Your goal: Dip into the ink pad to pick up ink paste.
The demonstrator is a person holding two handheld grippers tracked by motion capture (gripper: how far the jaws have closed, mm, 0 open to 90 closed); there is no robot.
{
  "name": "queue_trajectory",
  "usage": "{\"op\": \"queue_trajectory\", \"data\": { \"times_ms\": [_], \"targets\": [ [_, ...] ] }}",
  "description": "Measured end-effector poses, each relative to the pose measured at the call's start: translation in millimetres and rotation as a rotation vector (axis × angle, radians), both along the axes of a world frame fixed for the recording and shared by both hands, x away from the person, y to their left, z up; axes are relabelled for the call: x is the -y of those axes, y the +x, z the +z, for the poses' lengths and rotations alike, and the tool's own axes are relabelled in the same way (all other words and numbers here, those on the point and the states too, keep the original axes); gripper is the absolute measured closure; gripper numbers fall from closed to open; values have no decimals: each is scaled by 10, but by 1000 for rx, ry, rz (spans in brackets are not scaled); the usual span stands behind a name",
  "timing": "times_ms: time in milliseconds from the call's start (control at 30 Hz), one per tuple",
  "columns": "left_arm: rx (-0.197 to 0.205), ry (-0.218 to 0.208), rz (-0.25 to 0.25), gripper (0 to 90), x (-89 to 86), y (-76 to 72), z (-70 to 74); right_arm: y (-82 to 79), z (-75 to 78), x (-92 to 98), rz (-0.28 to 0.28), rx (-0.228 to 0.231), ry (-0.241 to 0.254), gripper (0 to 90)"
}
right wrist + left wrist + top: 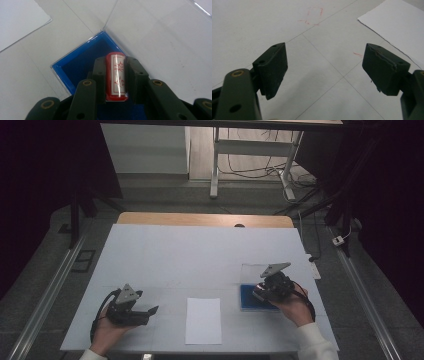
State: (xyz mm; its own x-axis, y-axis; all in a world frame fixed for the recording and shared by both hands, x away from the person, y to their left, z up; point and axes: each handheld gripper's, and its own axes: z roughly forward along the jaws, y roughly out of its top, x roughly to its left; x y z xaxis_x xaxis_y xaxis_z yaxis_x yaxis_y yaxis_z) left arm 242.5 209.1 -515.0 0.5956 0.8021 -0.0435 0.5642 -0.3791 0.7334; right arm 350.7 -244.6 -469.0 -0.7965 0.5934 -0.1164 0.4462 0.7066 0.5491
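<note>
A red cylinder stamp (117, 75) with a white label and red characters sits between the jaws of my right gripper (115, 62), which is shut on it. The stamp hangs over a shallow blue box (75, 67) whose clear lid (155, 32) lies open behind it. From above, the right gripper (261, 292) is over the blue box (248, 301) at the table's right front. My left gripper (150, 314) rests at the left front, jaws pointing right toward a white sheet of paper (203, 320). Its jaws (324, 62) stand wide open with nothing between them.
A white cover with thin grid lines lies over the table (175, 255). Faint red pen marks (314, 15) show on it ahead of the left gripper. The paper's corner (397, 22) lies to that gripper's right. Beyond the table stand desk legs and cables (260, 170).
</note>
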Motion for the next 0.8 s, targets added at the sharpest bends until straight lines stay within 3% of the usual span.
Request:
{"op": "queue_trajectory", "data": {
  "times_ms": [267, 800],
  "targets": [
    [-1, -1, 1, 208, 4, 1, 2, -26, -14, -28, 1, 15, -23, 711],
    [-3, -6, 1, 208, -6, 7, 10, -35, -30, -24, 1, 21, -15, 712]
  ]
}}
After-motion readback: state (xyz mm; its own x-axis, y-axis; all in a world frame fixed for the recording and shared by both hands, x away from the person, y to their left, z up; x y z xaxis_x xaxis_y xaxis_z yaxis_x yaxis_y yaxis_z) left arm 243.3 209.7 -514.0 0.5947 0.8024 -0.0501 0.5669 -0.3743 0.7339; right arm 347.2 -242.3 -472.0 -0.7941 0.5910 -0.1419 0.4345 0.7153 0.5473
